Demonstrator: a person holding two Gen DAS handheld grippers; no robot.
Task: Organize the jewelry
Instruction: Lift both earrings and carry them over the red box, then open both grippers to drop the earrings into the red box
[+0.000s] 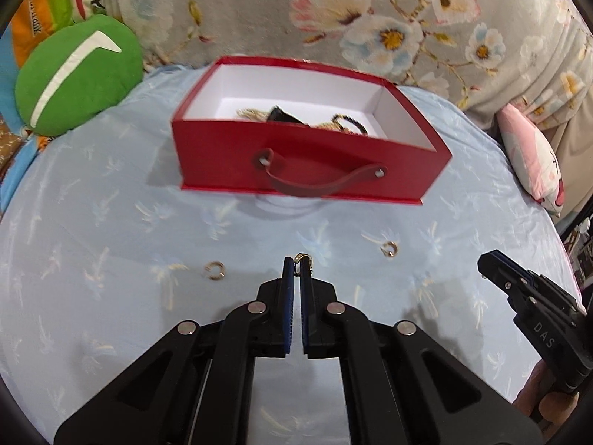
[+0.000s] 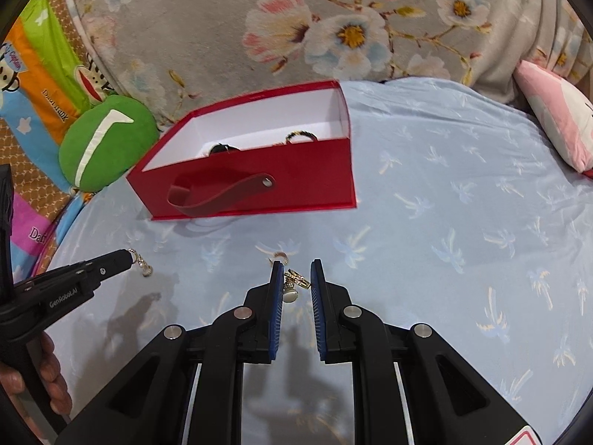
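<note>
A: Dropping it is the main risk. The left gripper (image 1: 297,259) has its fingers pressed together on a gold earring (image 2: 142,264), pinched only by the hook at the very tips, so a swing toward the red box (image 1: 296,155) could shake it loose onto the bed (image 1: 111,222).

B: And the right gripper (image 2: 296,265)?

A: Fingers spread, with a second pearl earring (image 2: 294,284) lying between them, nearer the left finger. Closing off-centre could flick it aside. A small ring (image 2: 280,256) sits just past the tips.
</note>
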